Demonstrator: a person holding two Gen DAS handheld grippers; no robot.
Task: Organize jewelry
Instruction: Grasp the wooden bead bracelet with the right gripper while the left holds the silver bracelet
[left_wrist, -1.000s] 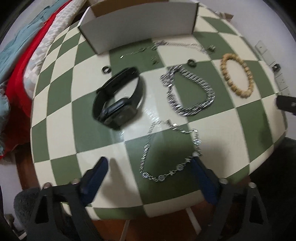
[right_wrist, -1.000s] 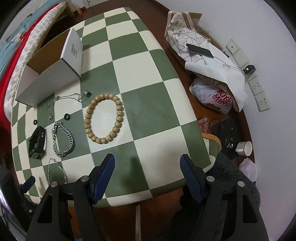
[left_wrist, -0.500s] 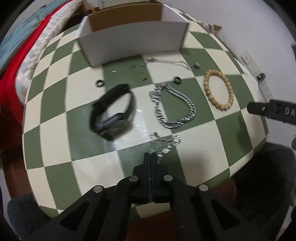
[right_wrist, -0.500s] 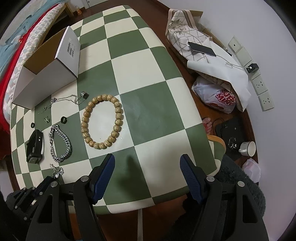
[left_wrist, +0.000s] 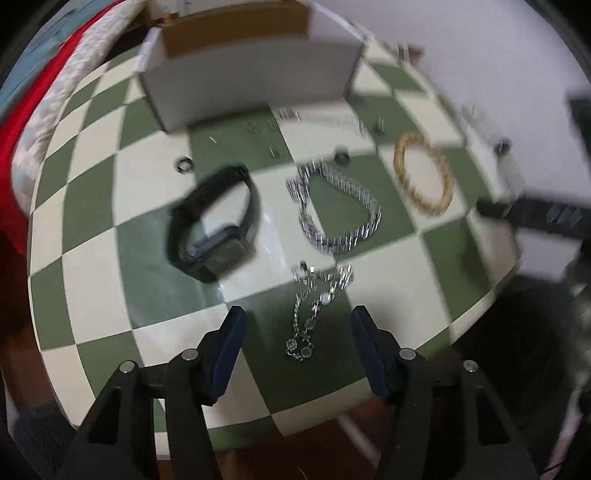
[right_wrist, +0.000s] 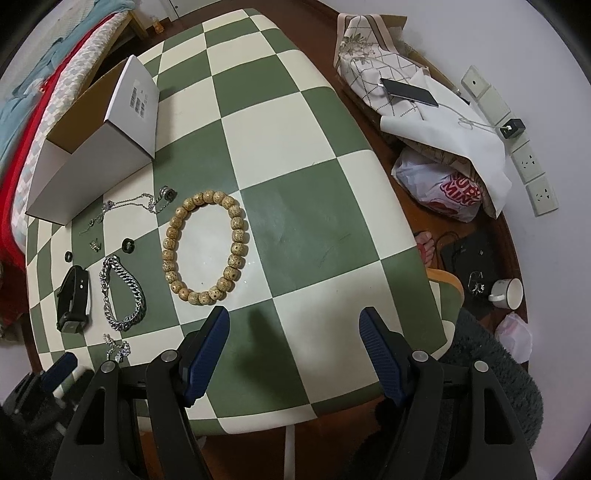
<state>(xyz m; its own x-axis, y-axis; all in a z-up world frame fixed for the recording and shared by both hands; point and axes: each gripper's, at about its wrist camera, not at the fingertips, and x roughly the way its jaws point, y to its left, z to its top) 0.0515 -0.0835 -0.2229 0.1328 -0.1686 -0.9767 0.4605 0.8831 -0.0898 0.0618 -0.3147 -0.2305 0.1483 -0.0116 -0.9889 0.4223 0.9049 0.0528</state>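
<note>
Left gripper (left_wrist: 297, 334) just popped its jaws back open after pinching the thin silver link chain (left_wrist: 314, 306), now bunched on the green-and-cream checkered table (left_wrist: 388, 302) between the pads, unheld, so still unboxed.

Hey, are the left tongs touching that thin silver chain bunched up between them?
Apart. The left wrist view shows the left tongs open, having just been opening, with bare tabletop between each pad and the thin silver chain.
</note>
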